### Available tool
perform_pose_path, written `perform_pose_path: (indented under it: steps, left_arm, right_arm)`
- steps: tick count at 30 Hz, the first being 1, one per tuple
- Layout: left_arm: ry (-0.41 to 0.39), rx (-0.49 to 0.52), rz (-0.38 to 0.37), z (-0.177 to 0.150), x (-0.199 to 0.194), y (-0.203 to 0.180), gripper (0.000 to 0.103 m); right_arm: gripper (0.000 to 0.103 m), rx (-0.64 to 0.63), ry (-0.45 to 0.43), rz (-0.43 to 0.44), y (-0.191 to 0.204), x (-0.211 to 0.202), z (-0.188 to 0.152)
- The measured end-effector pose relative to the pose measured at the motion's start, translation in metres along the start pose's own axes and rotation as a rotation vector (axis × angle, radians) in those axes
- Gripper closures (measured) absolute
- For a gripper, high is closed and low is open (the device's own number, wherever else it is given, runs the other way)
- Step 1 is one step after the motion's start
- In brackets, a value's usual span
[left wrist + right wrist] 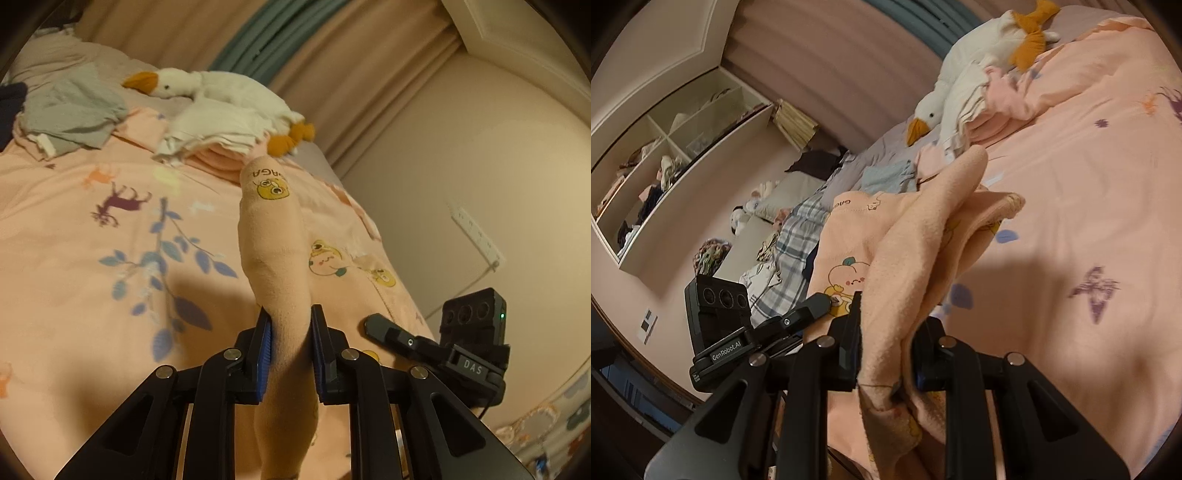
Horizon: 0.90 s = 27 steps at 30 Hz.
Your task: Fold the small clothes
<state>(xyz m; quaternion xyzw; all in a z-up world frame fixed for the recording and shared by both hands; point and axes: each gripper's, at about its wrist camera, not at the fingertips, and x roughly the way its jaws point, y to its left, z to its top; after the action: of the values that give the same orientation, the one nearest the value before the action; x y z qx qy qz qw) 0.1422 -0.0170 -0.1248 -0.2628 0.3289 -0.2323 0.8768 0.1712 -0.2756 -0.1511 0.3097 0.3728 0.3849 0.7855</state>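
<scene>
A small peach garment with yellow cartoon prints (273, 236) hangs between my two grippers above the bed. My left gripper (290, 325) is shut on a bunched fold of it; the cloth stands up from the jaws and runs under them. My right gripper (890, 332) is shut on another bunched part of the same garment (916, 243), whose printed front spreads to the left. The right gripper also shows in the left wrist view (436, 343), low at the right, and the left gripper in the right wrist view (812, 308).
A peach bedsheet with leaf and deer prints (92, 258) covers the bed. A white plush goose (229, 96) lies at the back on folded clothes (207, 136). Grey-green clothes (70, 110) are piled back left. Plaid cloth (790, 236) and open shelves (665, 162) stand left.
</scene>
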Motion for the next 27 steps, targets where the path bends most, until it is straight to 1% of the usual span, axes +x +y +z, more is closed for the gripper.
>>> perform_pose_path:
  steps: [2,6,8,10,12,18,23,27]
  left_arm:
    - [-0.015,-0.017,0.001,0.002,-0.009,0.009,0.088]
    - [-0.032,-0.029,0.038,0.006,-0.022,0.023,0.088]
    - [-0.052,-0.051,0.036,0.008,-0.026,0.029,0.088]
    - [-0.063,-0.057,0.058,0.009,-0.027,0.034,0.088]
    - [-0.065,-0.046,0.077,0.008,-0.027,0.035,0.088]
    - [-0.076,-0.066,0.087,0.006,-0.029,0.041,0.088]
    - [-0.064,-0.059,0.115,0.005,-0.027,0.041,0.088]
    - [-0.061,-0.069,0.113,0.005,-0.026,0.044,0.088]
  right_arm:
    - [0.082,-0.004,0.011,0.007,0.009,0.012,0.002]
    - [0.082,-0.007,0.032,0.011,0.018,0.032,0.005]
    - [0.082,-0.009,0.042,0.010,0.022,0.039,0.003]
    - [0.082,-0.008,0.051,0.002,0.025,0.047,0.002]
    - [0.082,-0.007,0.059,-0.006,0.025,0.051,0.003]
    - [0.082,-0.006,0.072,-0.021,0.026,0.057,0.002]
    - [0.081,-0.012,0.086,-0.045,0.030,0.060,-0.001]
    - [0.081,-0.009,0.089,-0.055,0.030,0.061,-0.002]
